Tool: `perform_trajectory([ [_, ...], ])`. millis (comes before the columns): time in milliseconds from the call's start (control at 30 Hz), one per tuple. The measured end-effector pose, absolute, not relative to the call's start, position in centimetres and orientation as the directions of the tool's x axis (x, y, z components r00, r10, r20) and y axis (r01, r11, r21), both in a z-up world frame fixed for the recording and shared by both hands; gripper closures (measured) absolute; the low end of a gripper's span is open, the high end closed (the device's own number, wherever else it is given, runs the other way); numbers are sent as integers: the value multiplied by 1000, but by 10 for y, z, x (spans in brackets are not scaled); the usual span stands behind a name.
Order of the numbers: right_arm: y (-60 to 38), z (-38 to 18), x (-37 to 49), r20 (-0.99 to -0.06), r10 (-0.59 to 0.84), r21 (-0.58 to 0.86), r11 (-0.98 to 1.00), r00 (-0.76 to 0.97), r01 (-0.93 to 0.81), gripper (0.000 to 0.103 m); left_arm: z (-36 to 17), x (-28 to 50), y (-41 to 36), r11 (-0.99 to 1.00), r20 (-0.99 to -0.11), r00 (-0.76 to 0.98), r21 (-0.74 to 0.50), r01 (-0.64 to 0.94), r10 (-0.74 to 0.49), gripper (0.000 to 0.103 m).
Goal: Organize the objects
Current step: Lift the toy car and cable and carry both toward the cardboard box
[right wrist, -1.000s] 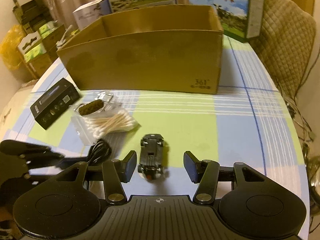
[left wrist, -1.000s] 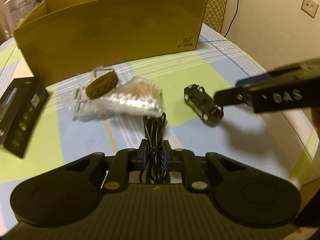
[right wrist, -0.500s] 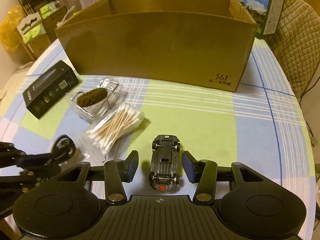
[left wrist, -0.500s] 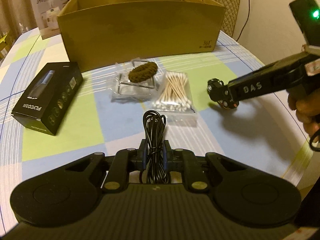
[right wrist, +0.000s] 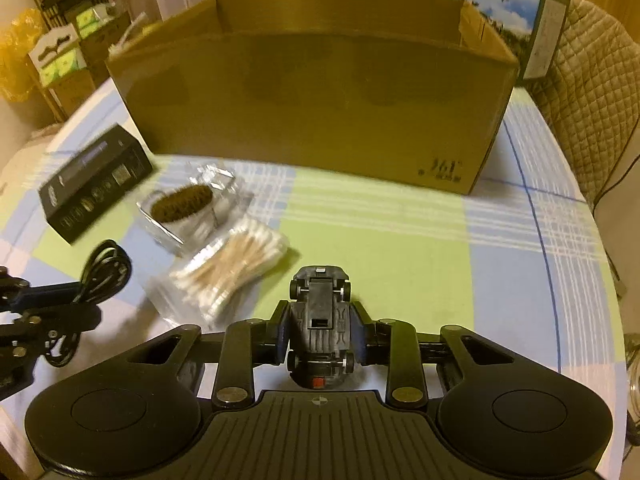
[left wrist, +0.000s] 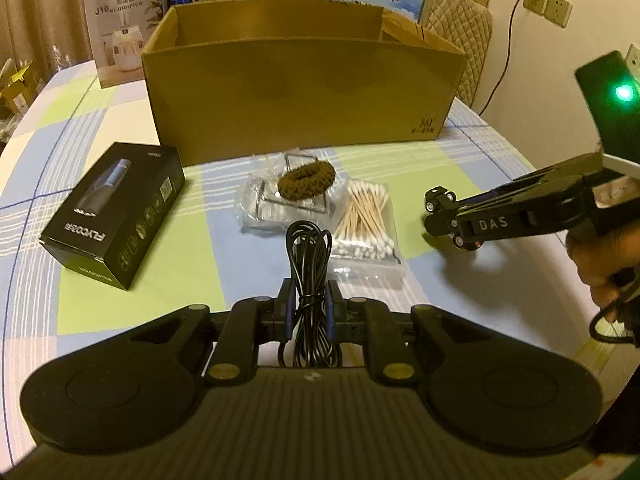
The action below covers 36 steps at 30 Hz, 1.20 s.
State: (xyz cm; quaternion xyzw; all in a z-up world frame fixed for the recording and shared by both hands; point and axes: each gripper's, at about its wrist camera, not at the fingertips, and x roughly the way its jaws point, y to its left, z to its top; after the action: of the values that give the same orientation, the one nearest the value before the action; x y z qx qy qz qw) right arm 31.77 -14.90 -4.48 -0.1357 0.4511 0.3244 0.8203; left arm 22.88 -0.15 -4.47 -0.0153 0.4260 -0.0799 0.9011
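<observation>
My left gripper [left wrist: 309, 300] is shut on a bundled black cable [left wrist: 310, 260] and holds it above the table. My right gripper [right wrist: 320, 330] is shut on a black toy car [right wrist: 320, 320], underside up, lifted off the table; the car also shows in the left wrist view [left wrist: 440, 200]. An open brown cardboard box [left wrist: 300, 96] stands at the back. On the checked tablecloth lie a black product box [left wrist: 116, 208], a brown hair tie on a clear bag [left wrist: 306, 180] and a bag of cotton swabs [left wrist: 366, 220].
Printed cartons [left wrist: 124, 28] stand behind the cardboard box. A quilted chair [right wrist: 592, 92] is at the back right. The round table's edge [right wrist: 616, 280] runs close on the right. Shelves with boxes [right wrist: 60, 52] stand at the far left.
My right gripper has closed on the toy car and lifted it. My left gripper has risen and drawn back with the cable, so the box's open top now shows.
</observation>
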Motion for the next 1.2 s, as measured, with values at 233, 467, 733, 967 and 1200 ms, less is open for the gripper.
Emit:
perform_trajectory([
  [233,-145,-19,302,-775,491,119,733,399,-670,75,-32,233,4,988,-742,653,-104,110,-151,92],
  [467,-140,-12,300,-759,515,134,722,399,-678,75,-19,235,10,985,-715,678,-145,93,-169,92],
  [733,-142,-12,301,-757,516,135,723,400,-677,75,-20,238,11,985,-715,680,-148,83,-165,92],
  [967,-142,-9,301,-751,520,134,724,407,-677,75,-21,238,10,986,-715,680,-145,82,-162,92],
  [1200,-142,-7,302,-750,520,134,725,410,-675,75,-18,238,13,986,-707,688,-147,79,-161,92],
])
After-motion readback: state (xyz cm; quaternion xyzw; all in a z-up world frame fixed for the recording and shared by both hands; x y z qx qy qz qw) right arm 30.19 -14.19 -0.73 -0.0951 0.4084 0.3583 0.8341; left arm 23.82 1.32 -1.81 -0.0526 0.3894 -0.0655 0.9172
